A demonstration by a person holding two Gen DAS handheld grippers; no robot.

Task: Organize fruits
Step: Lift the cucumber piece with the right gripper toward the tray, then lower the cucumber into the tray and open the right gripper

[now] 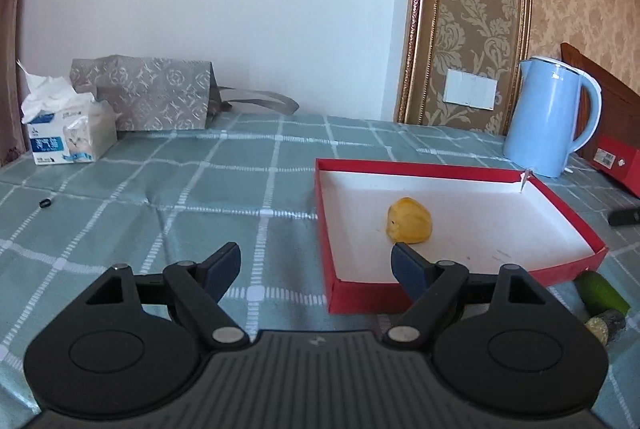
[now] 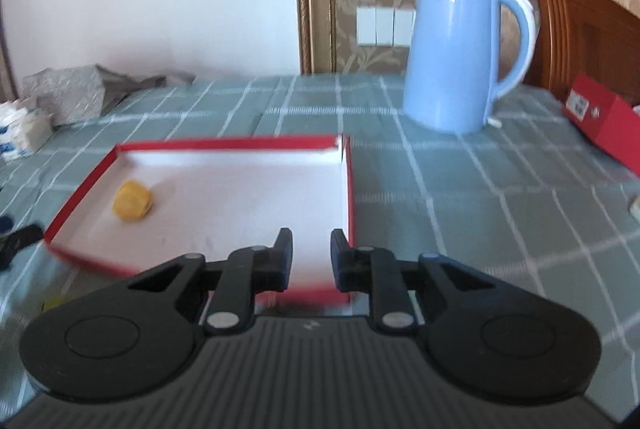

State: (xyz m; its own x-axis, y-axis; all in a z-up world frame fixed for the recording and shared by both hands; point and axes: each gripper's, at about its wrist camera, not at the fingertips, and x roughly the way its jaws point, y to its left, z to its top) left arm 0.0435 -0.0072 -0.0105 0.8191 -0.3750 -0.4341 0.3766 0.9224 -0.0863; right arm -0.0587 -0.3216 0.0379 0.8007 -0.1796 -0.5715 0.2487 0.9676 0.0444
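One yellow fruit (image 1: 409, 221) sits in your red tray (image 1: 560, 207); both tools carry nothing.

Your left gripper (image 1: 316, 267) hangs spread wide over the tray's near left corner, its right finger just in front of the fruit, nothing between the pads. Your right gripper (image 2: 311, 255) is drawn in to its narrowest above the tray's near right corner, with no fruit in it. A green fruit (image 1: 602, 293) lies on the checked tablecloth (image 1: 160, 189) outside the tray's near right edge. Behind the tray stands a blue kettle (image 1: 550, 117); a tissue pack (image 1: 68, 133) and a grey bag (image 1: 156, 95) sit far left, well clear.
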